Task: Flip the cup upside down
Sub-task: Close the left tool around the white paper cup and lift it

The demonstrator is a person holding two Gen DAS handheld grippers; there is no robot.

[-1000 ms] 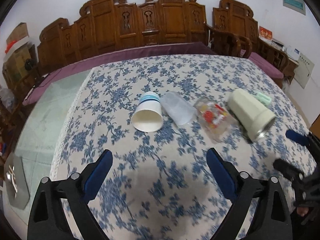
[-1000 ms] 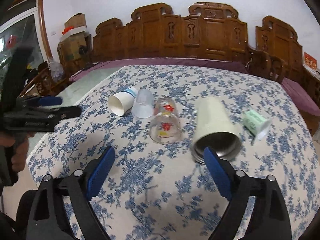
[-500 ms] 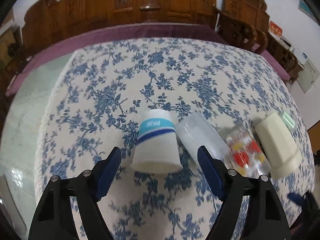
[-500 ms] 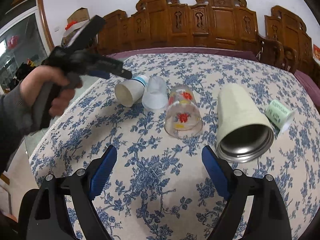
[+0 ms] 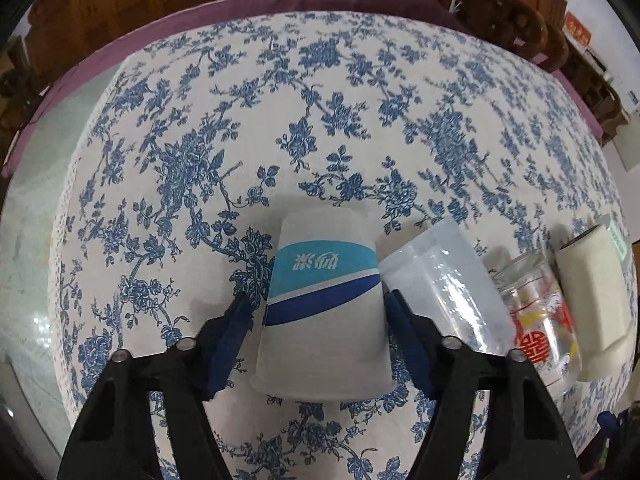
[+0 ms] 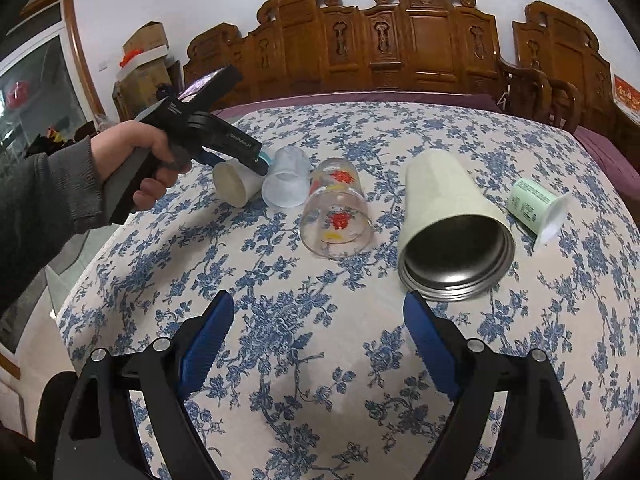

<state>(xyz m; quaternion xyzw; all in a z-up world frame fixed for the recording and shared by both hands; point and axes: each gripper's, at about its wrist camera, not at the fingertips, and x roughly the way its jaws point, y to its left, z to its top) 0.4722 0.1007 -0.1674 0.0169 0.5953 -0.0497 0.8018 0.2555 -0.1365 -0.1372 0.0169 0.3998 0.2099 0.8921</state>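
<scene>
**Left gripper straddling the paper cup; right gripper idle**

Your left gripper has its blue fingers set on either side of the paper cup, about mid-body. The pads sit just beside the cup walls; whether they touch is unclear, and the jaws look spread a little wider than the cup, not pinching it.

The paper cup lies on its side on the flowered tablecloth, base pointing away from the left wrist camera, open rim toward it. White, with a teal and dark blue band.

Taking the paper cup as landmark: a frosted plastic cup lies on its side just to the cup's right, touching or nearly so. Beyond that, a printed glass, then a cream tumbler with a steel interior, then a small green pot farthest out. All are tipped over.

Your right gripper hangs over bare cloth, well apart from the paper cup, nearer the tumbler. Its jaws are spread wide, holding nothing.
</scene>
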